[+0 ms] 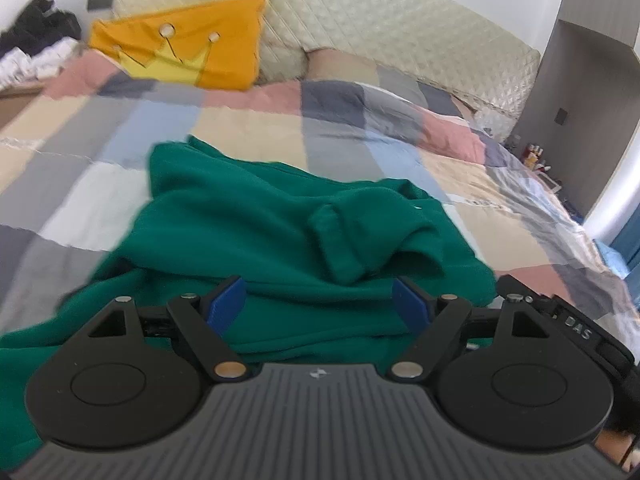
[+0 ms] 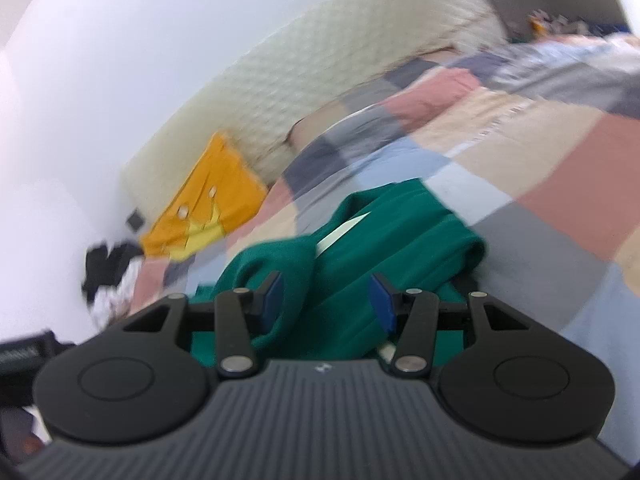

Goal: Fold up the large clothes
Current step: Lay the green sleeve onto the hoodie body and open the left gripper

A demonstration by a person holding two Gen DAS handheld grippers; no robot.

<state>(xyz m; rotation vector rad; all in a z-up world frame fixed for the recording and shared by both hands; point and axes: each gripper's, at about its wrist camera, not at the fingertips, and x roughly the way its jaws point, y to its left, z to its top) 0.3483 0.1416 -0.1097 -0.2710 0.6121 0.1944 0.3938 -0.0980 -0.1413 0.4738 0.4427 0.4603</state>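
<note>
- Left wrist view showed the bed (image 1: 248,128) under a patchwork quilt of pink, beige, grey and blue squares; its broad flat top served as the folding surface, judging by the garment spread on it.
- Behind it stood a quilted cream headboard (image 1: 360,12), with an orange cushion (image 1: 180,52) bearing a yellow crown propped against it, well clear of the work.
- The green sweatshirt (image 1: 256,232) lay bunched in the middle of the quilt, one sleeve (image 1: 340,240) doubled across the body, so the fold looked only partly done.
- The left gripper (image 1: 320,304) hovered just over the near green cloth, jaws wide apart and holding nothing, probably freed to take a new edge.
- The right gripper (image 2: 326,300) had its jaws part-way apart with green fabric between them; whether the pads pressed it I cannot tell through the blur.
</note>
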